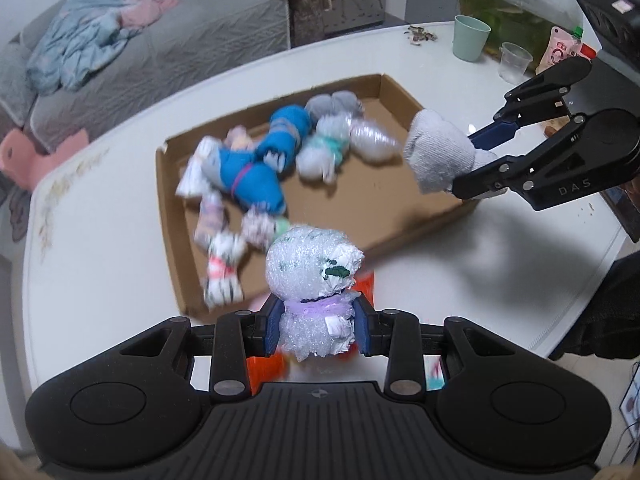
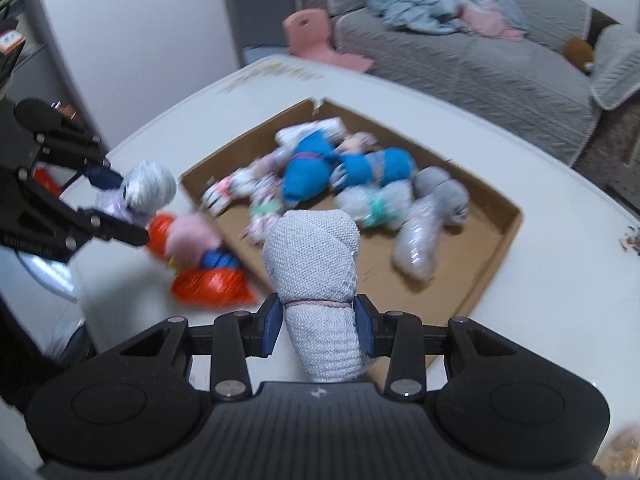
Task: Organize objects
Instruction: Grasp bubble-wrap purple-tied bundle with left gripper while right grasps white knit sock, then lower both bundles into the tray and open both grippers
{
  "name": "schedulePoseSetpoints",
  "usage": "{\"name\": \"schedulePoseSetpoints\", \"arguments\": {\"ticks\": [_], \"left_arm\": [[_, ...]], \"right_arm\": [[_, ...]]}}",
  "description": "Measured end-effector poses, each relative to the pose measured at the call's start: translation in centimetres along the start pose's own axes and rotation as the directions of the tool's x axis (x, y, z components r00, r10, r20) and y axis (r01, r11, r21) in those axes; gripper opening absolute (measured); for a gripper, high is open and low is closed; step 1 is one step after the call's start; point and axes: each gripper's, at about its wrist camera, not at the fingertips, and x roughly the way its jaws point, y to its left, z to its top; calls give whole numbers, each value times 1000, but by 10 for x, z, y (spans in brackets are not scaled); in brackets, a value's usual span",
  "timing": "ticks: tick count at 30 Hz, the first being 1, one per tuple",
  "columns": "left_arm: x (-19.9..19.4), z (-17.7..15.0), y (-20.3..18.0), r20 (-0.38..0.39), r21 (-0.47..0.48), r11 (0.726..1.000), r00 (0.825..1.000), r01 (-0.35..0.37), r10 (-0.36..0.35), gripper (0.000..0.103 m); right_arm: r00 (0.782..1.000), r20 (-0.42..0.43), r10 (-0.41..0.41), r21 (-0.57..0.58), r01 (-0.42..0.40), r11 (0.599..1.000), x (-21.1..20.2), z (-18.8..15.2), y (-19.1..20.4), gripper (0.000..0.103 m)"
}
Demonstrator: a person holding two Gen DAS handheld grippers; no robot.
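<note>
My left gripper (image 1: pixel 318 326) is shut on a bubble-wrap bundle (image 1: pixel 312 268) tied with a purple band, held above the near edge of a shallow cardboard box (image 1: pixel 380 80). My right gripper (image 2: pixel 320 326) is shut on a grey knitted sock roll (image 2: pixel 314 256) bound with a thin band. From the left wrist view that grey sock roll (image 1: pixel 438 156) hangs over the box's right rim in the right gripper (image 1: pixel 466 164). From the right wrist view the bubble-wrap bundle (image 2: pixel 150 190) sits in the left gripper (image 2: pixel 116 200) left of the box (image 2: pixel 512 216). Several bundles lie in the box, among them blue rolls (image 1: pixel 256 176).
Orange, pink and blue bundles (image 2: pixel 208 276) lie on the white table (image 1: pixel 100 240) beside the box's near corner. A green cup (image 1: pixel 470 36), a clear cup (image 1: pixel 514 62) and a fish tank (image 1: pixel 508 4) stand at the table's far right. A grey sofa (image 2: pixel 480 68) stands beyond.
</note>
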Motion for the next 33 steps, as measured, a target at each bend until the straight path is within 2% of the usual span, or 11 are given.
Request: {"name": "schedulePoseSetpoints", "arguments": {"ticks": [8, 16, 25, 33], "left_arm": [[28, 39, -3, 24, 70, 998, 1000, 8, -10, 42], [63, 56, 2, 24, 89, 996, 1000, 18, -20, 42], [104, 68, 7, -16, 85, 994, 997, 72, -71, 42], [128, 72, 3, -46, 93, 992, 996, 82, -78, 42]], "right_arm": [[1000, 3, -18, 30, 18, 999, 15, 13, -15, 36], [999, -44, -22, 88, 26, 996, 40, 19, -38, 36], [993, -121, 13, 86, -3, 996, 71, 20, -37, 36], [985, -165, -58, 72, 70, 995, 83, 16, -43, 36]]}}
